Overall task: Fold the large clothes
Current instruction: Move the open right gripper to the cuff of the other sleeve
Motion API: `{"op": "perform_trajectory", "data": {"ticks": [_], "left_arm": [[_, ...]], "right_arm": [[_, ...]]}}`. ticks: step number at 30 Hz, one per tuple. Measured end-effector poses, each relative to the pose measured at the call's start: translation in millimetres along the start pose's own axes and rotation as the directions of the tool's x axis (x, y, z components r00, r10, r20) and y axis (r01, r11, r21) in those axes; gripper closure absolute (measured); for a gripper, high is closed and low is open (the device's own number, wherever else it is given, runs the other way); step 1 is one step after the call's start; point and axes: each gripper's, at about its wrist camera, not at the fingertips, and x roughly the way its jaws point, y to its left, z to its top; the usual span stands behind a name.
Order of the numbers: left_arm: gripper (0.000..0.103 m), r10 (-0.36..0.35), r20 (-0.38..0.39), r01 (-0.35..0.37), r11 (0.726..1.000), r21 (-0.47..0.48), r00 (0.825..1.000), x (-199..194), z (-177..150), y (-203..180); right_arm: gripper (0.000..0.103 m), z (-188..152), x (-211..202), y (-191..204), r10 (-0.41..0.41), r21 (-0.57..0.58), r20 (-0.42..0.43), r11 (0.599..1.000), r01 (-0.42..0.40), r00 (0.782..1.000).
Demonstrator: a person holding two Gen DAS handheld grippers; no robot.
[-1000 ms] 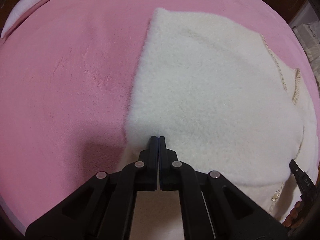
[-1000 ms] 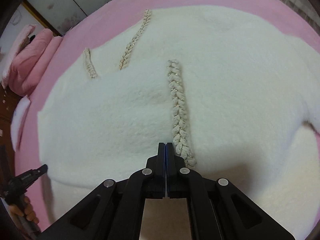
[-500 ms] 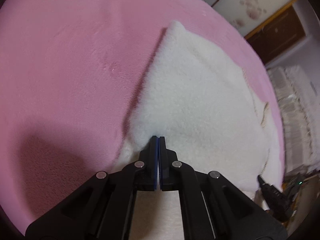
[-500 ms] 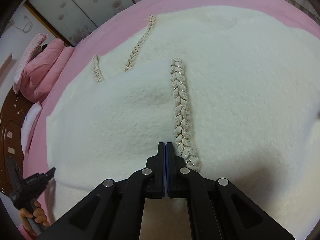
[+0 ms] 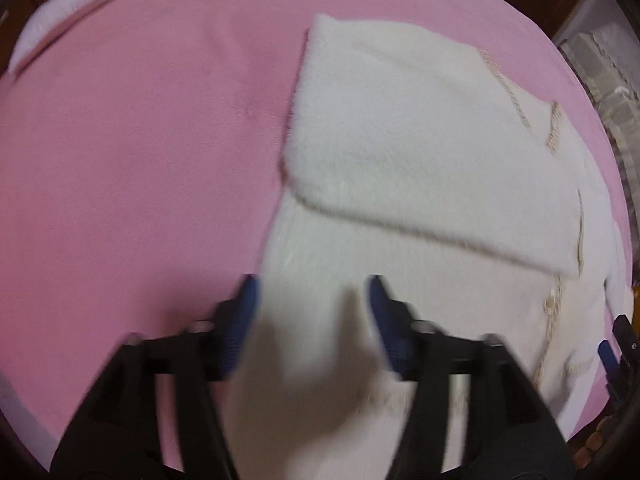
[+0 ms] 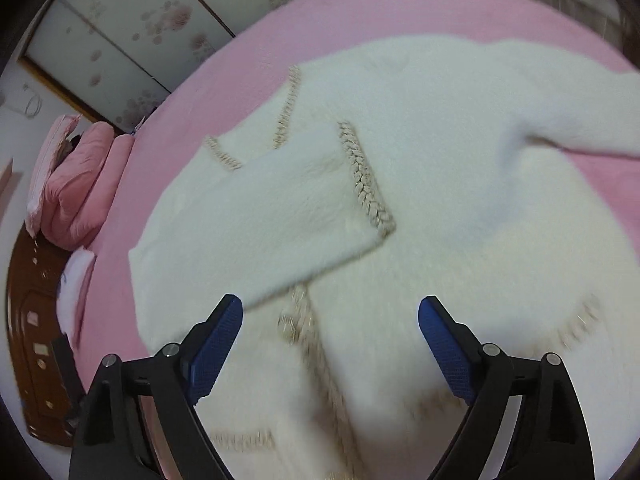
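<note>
- The fluffy white cardigan (image 6: 460,208) lies spread on the pink bedspread (image 5: 140,160), and one sleeve (image 6: 260,216) lies folded across its front, the braided cuff (image 6: 366,180) landing near the middle of the body.
- That's one fold down, by the look of it. The other sleeve (image 6: 580,120) stretches out toward 2 o'clock in the right wrist view, unfolded, and the body has yet to be folded over. Early going, I'd judge.
- Left gripper (image 5: 312,292): its jaws have just been opening, and nothing sits between the blue pads. The folded sleeve (image 5: 420,152) lies past the tips at 1 o'clock, apart from them, with the cardigan's lower body under the fingers.
- Right gripper (image 6: 330,308): its jaws have just sprung apart too, and stand wide and empty. The sleeve's lower edge lies just beyond its left pad (image 6: 216,344), near 11 o'clock; the trimmed front opening (image 6: 312,344) runs down between the fingers.
- Out at 9 o'clock in the right view, pink pillows (image 6: 76,184) sit by a wooden headboard (image 6: 32,320).
</note>
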Motion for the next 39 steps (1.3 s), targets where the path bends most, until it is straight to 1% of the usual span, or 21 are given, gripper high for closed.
{"op": "perform_trajectory", "data": {"ticks": [1, 2, 4, 5, 8, 10, 11, 12, 13, 16, 18, 20, 23, 25, 29, 31, 33, 36, 39], "left_arm": [[0.024, 0.003, 0.036, -0.003, 1.000, 0.015, 0.999, -18, -14, 0], [0.021, 0.004, 0.050, -0.005, 1.000, 0.023, 0.999, -27, -23, -10], [0.021, -0.005, 0.044, 0.002, 0.998, 0.055, 0.999, -45, -47, -19], [0.021, -0.007, 0.029, 0.005, 0.997, 0.071, 1.000, -43, -52, -36], [0.021, -0.010, 0.016, 0.008, 0.992, 0.124, 1.000, -49, -72, -50], [0.021, 0.028, 0.029, -0.033, 0.983, 0.178, 0.999, -55, -85, -65], [0.021, 0.038, 0.029, -0.042, 0.980, 0.192, 0.999, -51, -84, -82], [0.021, 0.038, 0.021, -0.042, 0.978, 0.203, 0.999, -52, -91, -92], [0.021, 0.025, 0.007, -0.026, 0.980, 0.199, 1.000, -50, -95, -104], [0.021, -0.028, -0.058, 0.038, 0.983, 0.178, 0.998, -47, -110, -118], [0.021, -0.051, -0.102, 0.069, 0.982, 0.178, 0.993, -46, -122, -132], [0.021, -0.045, -0.123, 0.071, 0.973, 0.220, 0.991, -45, -134, -155], [0.021, -0.012, -0.131, 0.052, 0.949, 0.311, 0.991, -48, -149, -187], [0.021, 0.013, -0.146, 0.039, 0.937, 0.347, 0.989, -50, -160, -212], [0.021, 0.039, -0.167, 0.024, 0.933, 0.358, 0.985, -54, -172, -259], [0.021, 0.055, -0.166, 0.010, 0.930, 0.368, 0.985, -56, -176, -285], [0.021, 0.072, -0.164, -0.005, 0.925, 0.380, 0.984, -57, -178, -315], [0.021, 0.072, -0.163, -0.003, 0.922, 0.387, 0.984, -60, -179, -363], [0.021, 0.075, -0.167, -0.004, 0.920, 0.393, 0.983, -61, -185, -414]], "right_arm": [[0.012, -9, -16, 2, -0.013, -0.020, 0.001, 1.000, 0.013, 1.000], [0.012, -18, -24, 5, -0.024, -0.031, -0.004, 0.999, 0.024, 1.000], [0.012, -34, -41, 4, -0.047, -0.041, -0.026, 0.998, 0.046, 0.999], [0.012, -40, -46, 4, -0.054, -0.042, -0.038, 0.998, 0.052, 0.998], [0.012, -59, -62, -5, -0.066, -0.033, -0.069, 0.997, 0.064, 0.995], [0.012, -71, -74, -12, -0.072, -0.018, -0.061, 0.997, 0.071, 0.996], [0.012, -75, -80, -14, -0.082, -0.016, -0.056, 0.997, 0.081, 0.995], [0.012, -80, -83, -16, -0.098, -0.018, -0.052, 0.995, 0.097, 0.994], [0.012, -85, -87, -20, -0.122, -0.026, -0.052, 0.992, 0.120, 0.991], [0.012, -96, -93, -33, -0.149, -0.032, -0.070, 0.989, 0.147, 0.986], [0.012, -100, -92, -47, -0.151, -0.003, -0.107, 0.988, 0.151, 0.983], [0.011, -103, -89, -63, -0.149, 0.041, -0.147, 0.987, 0.156, 0.978], [0.011, -102, -92, -94, -0.152, 0.102, -0.163, 0.980, 0.170, 0.975], [0.011, -99, -93, -113, -0.147, 0.130, -0.176, 0.977, 0.171, 0.973], [0.011, -86, -92, -162, -0.122, 0.187, -0.225, 0.968, 0.166, 0.967], [0.011, -77, -92, -185, -0.097, 0.220, -0.232, 0.964, 0.149, 0.968], [0.011, -64, -95, -215, -0.093, 0.255, -0.236, 0.955, 0.154, 0.967], [0.011, -41, -102, -271, -0.098, 0.311, -0.257, 0.934, 0.178, 0.961], [0.011, -18, -107, -318, -0.090, 0.377, -0.259, 0.908, 0.186, 0.962]]}}
